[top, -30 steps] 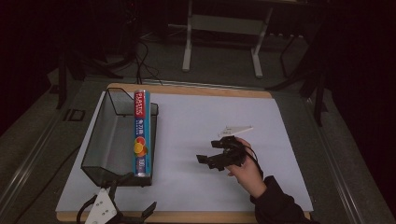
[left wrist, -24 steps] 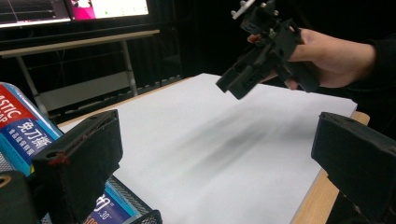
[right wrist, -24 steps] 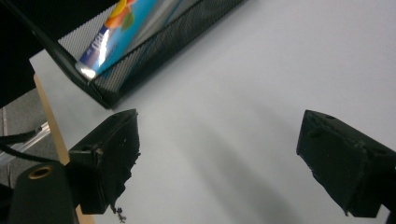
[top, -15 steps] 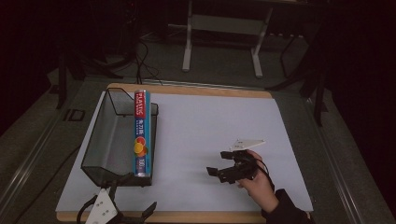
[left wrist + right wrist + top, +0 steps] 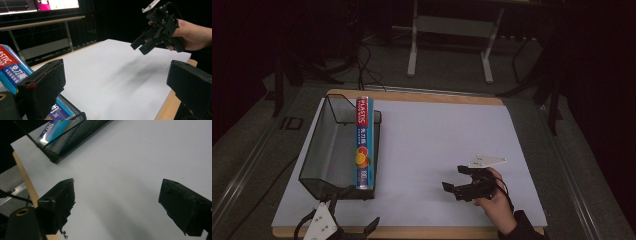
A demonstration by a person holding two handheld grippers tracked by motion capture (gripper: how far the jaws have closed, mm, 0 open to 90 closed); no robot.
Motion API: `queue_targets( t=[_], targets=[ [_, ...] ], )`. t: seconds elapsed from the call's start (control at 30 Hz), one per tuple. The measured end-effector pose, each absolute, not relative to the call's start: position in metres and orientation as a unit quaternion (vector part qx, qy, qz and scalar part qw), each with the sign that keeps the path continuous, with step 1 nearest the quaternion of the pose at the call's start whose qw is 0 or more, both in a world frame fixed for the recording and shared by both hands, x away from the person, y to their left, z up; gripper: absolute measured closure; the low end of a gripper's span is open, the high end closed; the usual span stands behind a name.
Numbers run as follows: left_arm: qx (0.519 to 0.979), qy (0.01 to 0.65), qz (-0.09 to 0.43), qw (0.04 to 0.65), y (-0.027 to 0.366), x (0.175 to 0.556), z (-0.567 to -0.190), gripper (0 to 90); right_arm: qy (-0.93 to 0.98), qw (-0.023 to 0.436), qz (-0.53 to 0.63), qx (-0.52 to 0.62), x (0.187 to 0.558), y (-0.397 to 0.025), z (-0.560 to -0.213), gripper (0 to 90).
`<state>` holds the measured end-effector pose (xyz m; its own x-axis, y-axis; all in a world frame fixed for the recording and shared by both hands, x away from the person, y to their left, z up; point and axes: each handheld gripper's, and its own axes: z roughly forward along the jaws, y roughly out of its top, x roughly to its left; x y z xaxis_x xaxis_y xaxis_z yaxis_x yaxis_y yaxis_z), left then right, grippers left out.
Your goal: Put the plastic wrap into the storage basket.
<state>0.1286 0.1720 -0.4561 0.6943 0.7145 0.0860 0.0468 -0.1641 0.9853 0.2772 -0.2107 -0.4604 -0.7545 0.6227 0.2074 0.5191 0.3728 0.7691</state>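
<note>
A long plastic wrap box (image 5: 363, 142) rests along the right rim of a black mesh tray (image 5: 324, 150) at the table's left. At the front edge, just in front of the tray, my left gripper (image 5: 358, 209) lies open with nothing between its jaws. A hand holds my right gripper (image 5: 453, 178) open and empty above the white sheet at the front right. In the left gripper view the box (image 5: 11, 66) sits beside the left jaw, and the right gripper (image 5: 140, 47) hovers farther off. The right gripper view shows bare sheet between its jaws, with the tray (image 5: 75, 138) beyond.
A white sheet (image 5: 437, 130) covers most of the wooden table, whose front edge (image 5: 437, 232) shows as a thin strip. Metal stand legs (image 5: 412, 55) and cables lie on the floor behind the table. Monitors (image 5: 40, 5) glow in the left gripper view.
The right gripper has moved toward the table's front edge and a little to the right, staying open. The left gripper, the box and the tray have not moved.
</note>
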Motion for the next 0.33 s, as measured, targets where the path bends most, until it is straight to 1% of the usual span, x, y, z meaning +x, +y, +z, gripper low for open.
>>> queue_targets(
  t=[0.13,0.33],
  targets=[
    [0.71,0.267,0.284,0.587,0.1724,0.1271,-0.4551,2.6,0.827,0.075,0.439,0.344,0.2783,-0.211,-0.4642,13.3],
    [0.707,0.269,0.286,0.589,0.1738,0.1262,-0.4545,2.5,0.838,0.077,0.427,0.332,0.2783,-0.2053,-0.47,13.3]
  ],
)
